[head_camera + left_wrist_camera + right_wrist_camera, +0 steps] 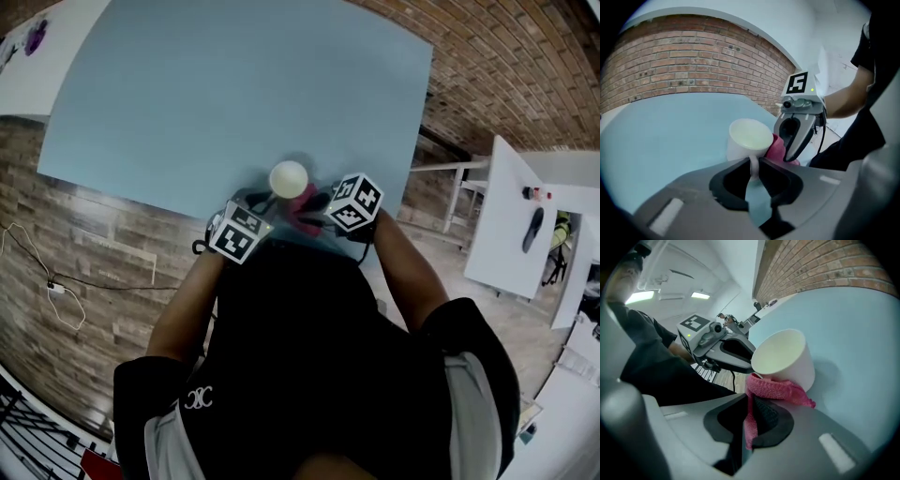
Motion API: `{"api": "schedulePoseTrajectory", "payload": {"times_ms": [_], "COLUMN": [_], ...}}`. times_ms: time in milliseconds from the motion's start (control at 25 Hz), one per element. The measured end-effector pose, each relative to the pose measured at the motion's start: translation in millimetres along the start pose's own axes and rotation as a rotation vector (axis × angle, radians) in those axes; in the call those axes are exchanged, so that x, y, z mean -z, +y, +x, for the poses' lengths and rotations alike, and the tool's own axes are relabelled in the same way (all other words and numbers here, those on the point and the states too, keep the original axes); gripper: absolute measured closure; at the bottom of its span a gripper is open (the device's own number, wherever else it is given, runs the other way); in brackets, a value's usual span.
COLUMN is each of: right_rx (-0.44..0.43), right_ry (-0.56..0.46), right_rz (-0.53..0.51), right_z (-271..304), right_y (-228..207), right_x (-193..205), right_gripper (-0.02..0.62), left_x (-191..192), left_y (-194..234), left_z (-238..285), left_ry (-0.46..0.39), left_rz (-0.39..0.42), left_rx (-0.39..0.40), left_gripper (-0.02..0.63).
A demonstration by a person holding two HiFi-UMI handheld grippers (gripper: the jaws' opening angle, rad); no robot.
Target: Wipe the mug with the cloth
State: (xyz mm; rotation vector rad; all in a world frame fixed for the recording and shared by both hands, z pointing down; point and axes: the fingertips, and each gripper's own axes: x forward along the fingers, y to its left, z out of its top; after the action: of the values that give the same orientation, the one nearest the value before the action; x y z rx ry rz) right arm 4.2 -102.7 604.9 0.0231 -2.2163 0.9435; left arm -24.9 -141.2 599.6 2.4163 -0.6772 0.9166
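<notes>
A white mug [288,178] [747,140] [783,359] stands upright near the front edge of the light blue table [225,94]. My left gripper [754,169] [255,208] is shut on the mug's thin white handle [753,165]. My right gripper [749,420] [317,206] is shut on a pink cloth [776,389] [776,147] [304,201]. The cloth's free end lies bunched against the mug's outer wall just below the rim. The mug's inside is bare.
The table's front edge [281,234] runs right under both grippers. A brick-pattern floor [506,66] surrounds the table. White tables [511,220] stand at the right. The person's dark torso [309,356] fills the lower part of the head view.
</notes>
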Motion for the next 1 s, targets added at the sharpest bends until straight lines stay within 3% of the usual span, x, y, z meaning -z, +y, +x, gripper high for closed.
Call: {"api": "schedulePoseTrajectory", "payload": {"times_ms": [160,360,480,680,840,1000], "right_rx": [0.074,0.186,0.224,0.241,0.254,0.266], "right_ry": [-0.079,-0.214,-0.221,-0.221,-0.223,-0.219], "right_rz": [0.024,0.058,0.034,0.002,-0.02,-0.039], "right_z": [-1.5,-22.2,-26.6,-25.2,-21.8,-18.6], "right_y": [-10.8,-38.8,-48.8,-54.3,-56.1,-59.1], "right_x": [-5.5,-29.1,-41.3,-54.8,-63.9,-71.8], "right_gripper": [0.56,0.56,0.56,0.56,0.56,0.56], "left_x": [3.3,11.6,9.1,17.7,26.5,25.7], "left_y": [-13.1,-41.3,-40.0,-33.6,1.3,50.6], "left_z": [5.7,17.4,17.0,-0.9,-21.0,-26.3], "left_ry": [0.018,0.033,0.022,0.016,-0.036,-0.031], "left_rz": [-0.025,0.073,0.077,0.087,0.06,0.098], "left_rx": [0.053,0.112,0.122,0.14,0.029,-0.116], "left_gripper": [0.52,0.561,0.529,0.409,0.386,0.287]}}
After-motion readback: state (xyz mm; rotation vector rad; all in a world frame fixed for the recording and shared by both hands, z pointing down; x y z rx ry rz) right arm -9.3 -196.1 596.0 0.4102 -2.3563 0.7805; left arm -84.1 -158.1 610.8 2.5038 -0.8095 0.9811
